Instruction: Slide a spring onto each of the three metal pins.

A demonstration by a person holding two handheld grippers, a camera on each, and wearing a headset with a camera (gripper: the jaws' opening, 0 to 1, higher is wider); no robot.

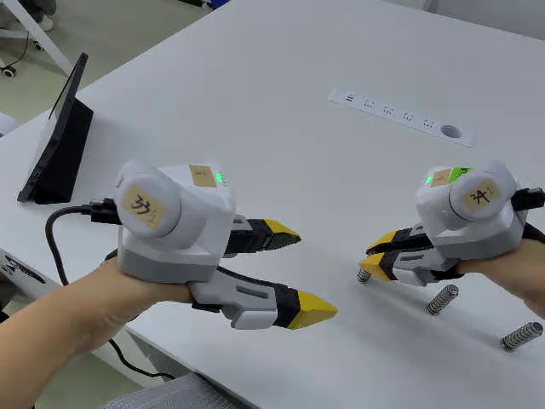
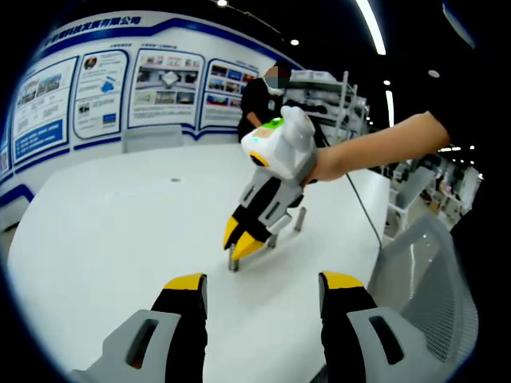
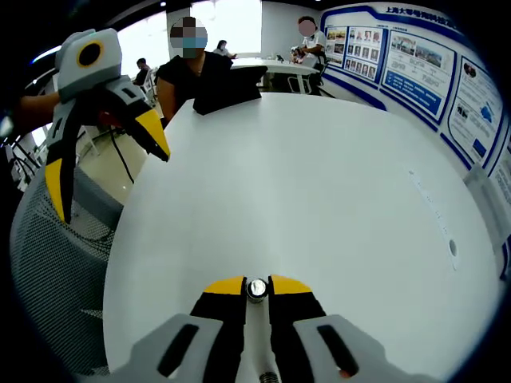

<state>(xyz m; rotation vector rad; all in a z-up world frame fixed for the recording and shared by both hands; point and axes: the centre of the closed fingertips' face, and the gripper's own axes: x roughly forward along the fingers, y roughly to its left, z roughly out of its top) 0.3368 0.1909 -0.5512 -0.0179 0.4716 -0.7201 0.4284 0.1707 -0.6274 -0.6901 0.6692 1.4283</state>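
Note:
My right gripper [image 1: 373,258] [image 3: 256,291] is shut on a thin metal pin [image 3: 256,289]. The pin's round head shows between the yellow tips, and spring coils show lower down the shaft. In the head view its coiled end [image 1: 364,275] pokes out below the tips, down at the white table [image 1: 255,102]. Two more coiled springs [image 1: 442,299] [image 1: 521,336] lie on the table to the right of that gripper. My left gripper [image 1: 300,271] [image 2: 263,283] hovers open near the table's front edge with nothing between its jaws, a hand's width left of the right gripper [image 2: 243,238].
A white power strip [image 1: 396,112] lies at the back right. A black screen [image 1: 60,141] leans at the left edge, with a black cable [image 1: 55,247] running off the table. A mesh chair [image 2: 431,279] stands by the front edge. People stand beyond the table's far end.

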